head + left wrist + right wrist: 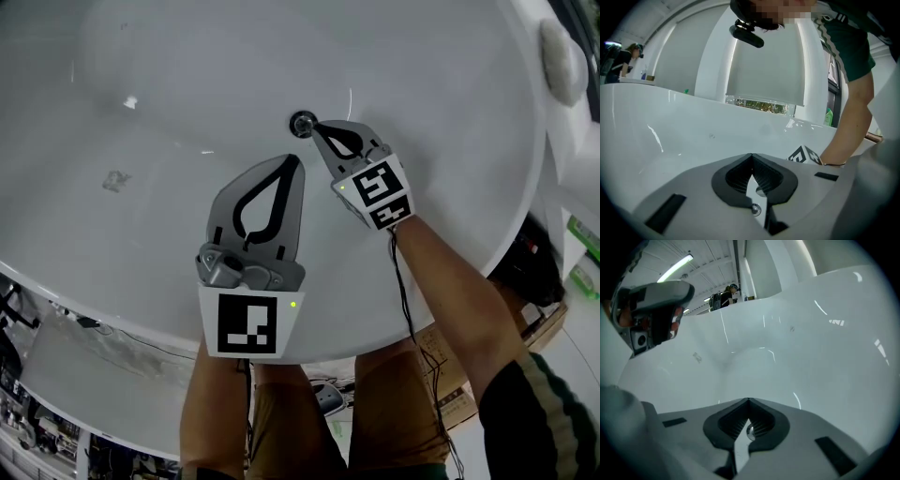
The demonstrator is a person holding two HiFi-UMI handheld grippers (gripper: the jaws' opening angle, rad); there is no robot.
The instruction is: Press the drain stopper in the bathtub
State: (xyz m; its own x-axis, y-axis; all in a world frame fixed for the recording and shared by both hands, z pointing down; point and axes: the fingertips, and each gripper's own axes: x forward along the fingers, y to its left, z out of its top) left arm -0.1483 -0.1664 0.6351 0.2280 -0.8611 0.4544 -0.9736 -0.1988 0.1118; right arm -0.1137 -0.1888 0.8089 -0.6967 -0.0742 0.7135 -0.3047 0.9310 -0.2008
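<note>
The round dark drain stopper (302, 123) sits in the floor of the white bathtub (169, 112). My right gripper (316, 127) is shut and empty, its tips right at the stopper's right edge; I cannot tell whether they touch it. In the right gripper view the closed tips (748, 400) point at the tub wall, and the stopper (750, 431) shows as a shiny knob through the gap behind them. My left gripper (295, 160) is also shut and empty, hanging a little nearer to me than the stopper. Its closed tips (751, 154) face the far tub wall.
The tub's rim (394, 328) curves across the front, below my arms. A white headrest cushion (562, 61) sits on the rim at top right. Cardboard boxes (450, 375) stand on the floor beside the tub. A green bottle (828, 117) stands on the far ledge.
</note>
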